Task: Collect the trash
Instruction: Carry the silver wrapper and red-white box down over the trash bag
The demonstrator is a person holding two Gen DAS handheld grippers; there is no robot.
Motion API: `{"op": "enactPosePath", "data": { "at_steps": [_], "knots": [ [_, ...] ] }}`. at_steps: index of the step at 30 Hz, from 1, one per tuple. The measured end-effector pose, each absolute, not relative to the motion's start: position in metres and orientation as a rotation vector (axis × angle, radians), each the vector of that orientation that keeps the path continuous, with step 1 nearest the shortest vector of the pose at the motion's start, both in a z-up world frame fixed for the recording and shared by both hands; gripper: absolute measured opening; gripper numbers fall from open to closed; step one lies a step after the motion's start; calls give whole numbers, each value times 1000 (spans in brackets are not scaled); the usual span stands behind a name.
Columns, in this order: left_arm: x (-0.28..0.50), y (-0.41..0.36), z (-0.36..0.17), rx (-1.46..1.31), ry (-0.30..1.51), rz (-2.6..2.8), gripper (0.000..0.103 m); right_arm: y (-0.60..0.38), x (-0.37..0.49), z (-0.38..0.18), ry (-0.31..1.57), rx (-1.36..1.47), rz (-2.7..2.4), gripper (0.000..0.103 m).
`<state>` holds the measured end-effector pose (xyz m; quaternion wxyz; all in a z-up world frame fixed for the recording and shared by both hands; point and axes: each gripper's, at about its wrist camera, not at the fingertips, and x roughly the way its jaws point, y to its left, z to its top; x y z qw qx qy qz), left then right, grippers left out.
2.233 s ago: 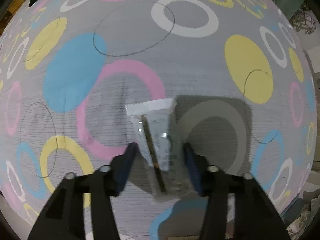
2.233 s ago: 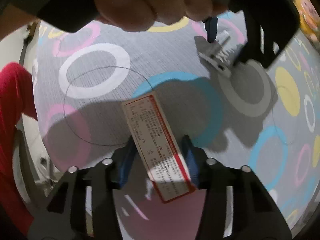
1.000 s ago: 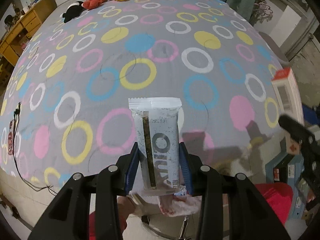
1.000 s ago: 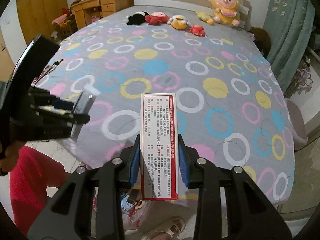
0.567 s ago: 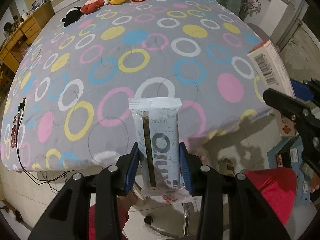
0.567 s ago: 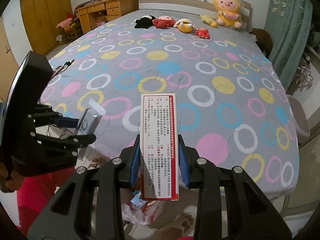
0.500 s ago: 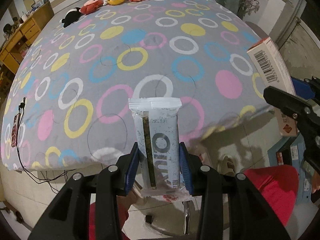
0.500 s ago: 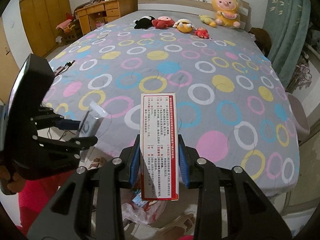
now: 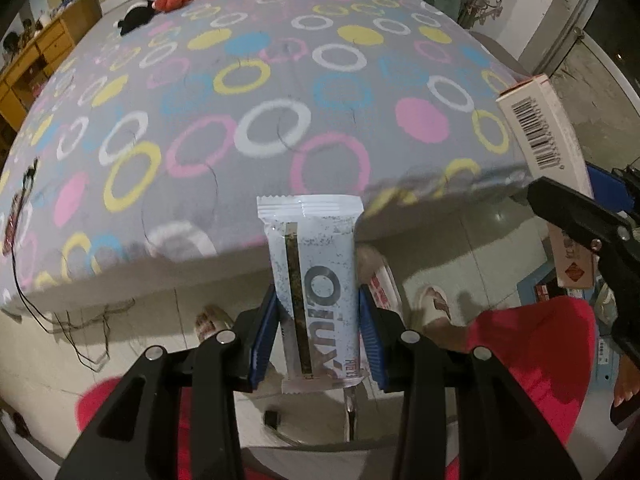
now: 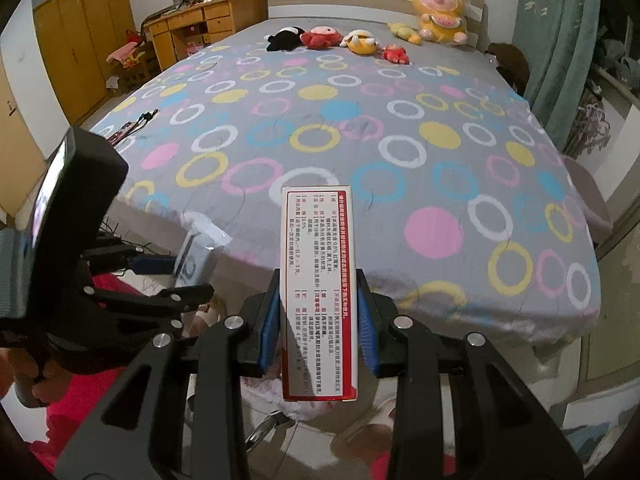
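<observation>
My left gripper (image 9: 318,332) is shut on a grey speckled snack wrapper (image 9: 312,280), held upright above the floor in front of the bed edge. The wrapper also shows in the right wrist view (image 10: 196,256), with the left gripper (image 10: 160,276) at the left. My right gripper (image 10: 318,332) is shut on a white carton with red borders and small print (image 10: 316,280). The carton also shows in the left wrist view (image 9: 540,136), at the right with the right gripper (image 9: 592,224) below it.
A bed with a grey cover of coloured rings (image 10: 360,152) fills the view ahead. Plush toys (image 10: 340,42) line the headboard. A cable (image 9: 24,200) lies on the left bed edge. Wooden furniture (image 10: 80,48) stands left, curtains (image 10: 560,40) right. A crumpled bag (image 10: 296,404) lies on the floor below.
Both grippers lifted their items off the bed and drew back past its foot edge. The view now tilts lower, showing the floor and the person's red-clad legs.
</observation>
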<state>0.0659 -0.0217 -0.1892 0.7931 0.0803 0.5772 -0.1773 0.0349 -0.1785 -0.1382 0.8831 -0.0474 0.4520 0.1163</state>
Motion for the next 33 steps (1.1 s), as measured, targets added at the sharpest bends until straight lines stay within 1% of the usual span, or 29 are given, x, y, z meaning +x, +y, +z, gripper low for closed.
{"op": "enactPosePath", "data": {
  "at_steps": [8,14,33],
  "knots": [
    [48,-16,-225,147,1301,-386,39,-175,13,-166,992,-48,229,33],
    [48,-18,-247,188,1327,-417,39,-171,8,-196,1040,-13,225,33],
    [59,-57,-357,488,1421,-591,39,-179,36,-309,1247,124,174,33]
  ]
}}
